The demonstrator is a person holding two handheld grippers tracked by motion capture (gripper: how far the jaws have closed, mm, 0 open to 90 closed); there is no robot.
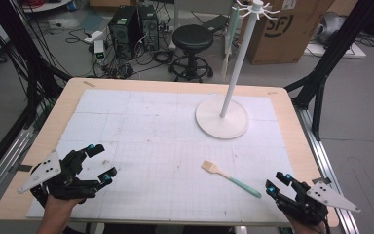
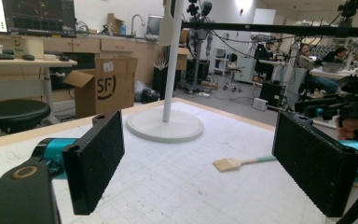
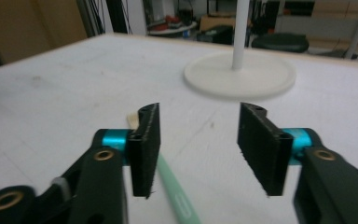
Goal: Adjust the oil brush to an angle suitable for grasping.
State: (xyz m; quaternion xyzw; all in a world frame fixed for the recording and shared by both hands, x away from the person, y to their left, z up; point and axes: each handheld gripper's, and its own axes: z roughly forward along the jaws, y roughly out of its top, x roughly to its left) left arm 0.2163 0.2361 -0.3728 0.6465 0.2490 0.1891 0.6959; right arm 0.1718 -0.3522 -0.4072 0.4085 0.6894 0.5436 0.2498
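A brush (image 1: 231,179) with a wooden head and a mint-green handle lies flat on the white mat (image 1: 151,126), right of centre near the front. My right gripper (image 1: 278,182) sits low just right of the handle's end, jaws open and empty. In the right gripper view (image 3: 198,144) the brush handle (image 3: 177,196) runs under the left jaw, outside the gap. My left gripper (image 1: 101,162) rests at the front left, open wide with nothing between its jaws (image 2: 198,158). From there the brush (image 2: 235,163) lies ahead on the mat.
A white stand (image 1: 222,117) with a round base, tall pole and hook ring stands at the back right; a pale spatula (image 1: 226,53) hangs from it. Behind the table are a black stool (image 1: 192,39), computer towers (image 1: 132,29) and a cardboard box (image 1: 285,29).
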